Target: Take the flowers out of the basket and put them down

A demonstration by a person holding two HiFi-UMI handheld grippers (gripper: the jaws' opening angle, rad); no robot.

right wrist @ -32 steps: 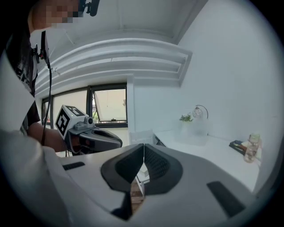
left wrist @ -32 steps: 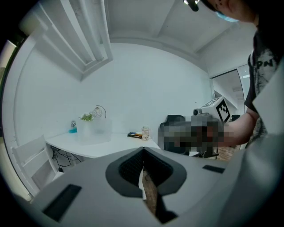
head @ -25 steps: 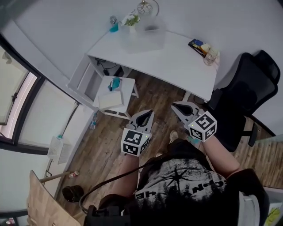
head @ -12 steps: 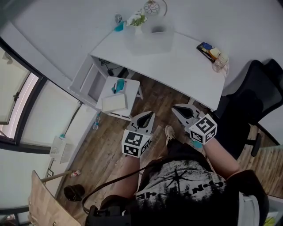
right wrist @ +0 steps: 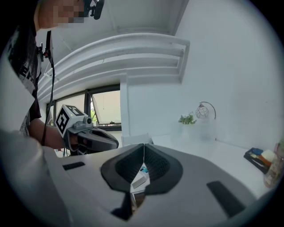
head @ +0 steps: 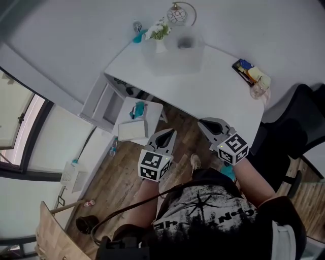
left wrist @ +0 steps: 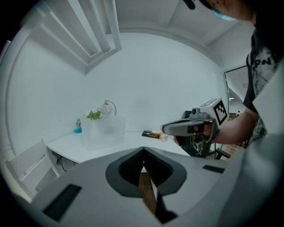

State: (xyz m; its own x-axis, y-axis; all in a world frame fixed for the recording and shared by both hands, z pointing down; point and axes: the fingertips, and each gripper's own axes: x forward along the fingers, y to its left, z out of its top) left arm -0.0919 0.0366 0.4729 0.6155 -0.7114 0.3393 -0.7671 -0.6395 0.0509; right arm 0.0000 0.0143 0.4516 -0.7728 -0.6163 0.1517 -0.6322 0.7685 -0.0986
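1. The flowers (head: 157, 31), white blooms over green leaves, stand at the left end of the translucent basket (head: 180, 56) on the white desk (head: 213, 89). Whether their stems sit inside the basket or just behind its wall cannot be told.
2. A wire globe ornament (head: 179, 14) rises behind the basket against the wall. A small teal-based object (head: 137, 36) sits at the desk's rear left corner, just beside the flowers.
3. At the desk's right end, well apart from the basket, lie a dark tray of coloured items (head: 242, 67) and a clear jar (head: 259, 90).
4. The left gripper (head: 169, 134) is held in the air over the wood floor (head: 119, 172), short of the desk's front edge. Its own view shows the jaws pressed together at the tips, with nothing between them.
5. The right gripper (head: 202, 122) is held near it, also short of the desk. Its jaws likewise meet tip to tip and hold nothing. Both grippers point toward the desk, and neither touches the flowers or the basket.
6. Below the desk's left side, a small white side table (head: 152, 114) carries a teal item (head: 139, 109) and a white box (head: 133, 131).
7. A black office chair (head: 299, 127) stands to the right of the desk. The person's dark printed shirt (head: 208, 218) fills the bottom of the head view.
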